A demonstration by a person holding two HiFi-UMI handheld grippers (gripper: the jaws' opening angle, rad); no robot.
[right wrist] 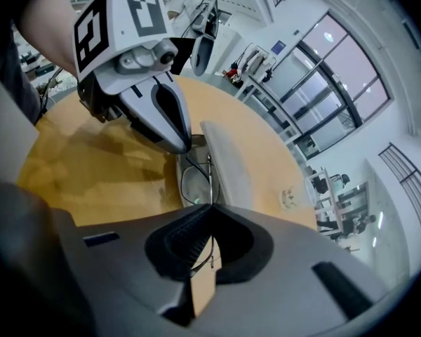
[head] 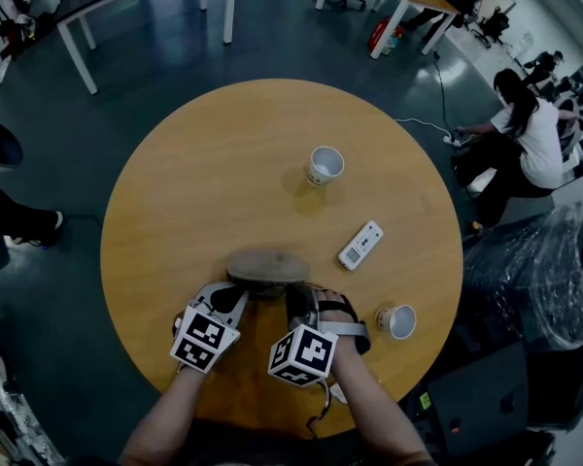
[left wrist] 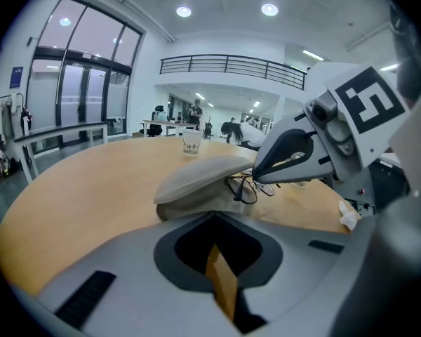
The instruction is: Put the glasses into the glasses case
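Head view: glasses case (head: 267,266) lies on the round table (head: 175,212), lid up. Left tongs (head: 231,297) sit at the case's left end, right tongs (head: 301,304) at its near right.

Left gripper view: tips together against the case's lower half. The glasses (left wrist: 247,188) poke out of the case's right side.

Right gripper view: tongs clamped on a thin temple arm, lens just beside the case.

Your table (head: 214,163) honey-tan; glasses case (head: 265,265) grey-beige; glasses (left wrist: 244,189) black-rimmed; your left gripper (head: 235,296), right gripper (head: 306,304) grey, black-white square markers.
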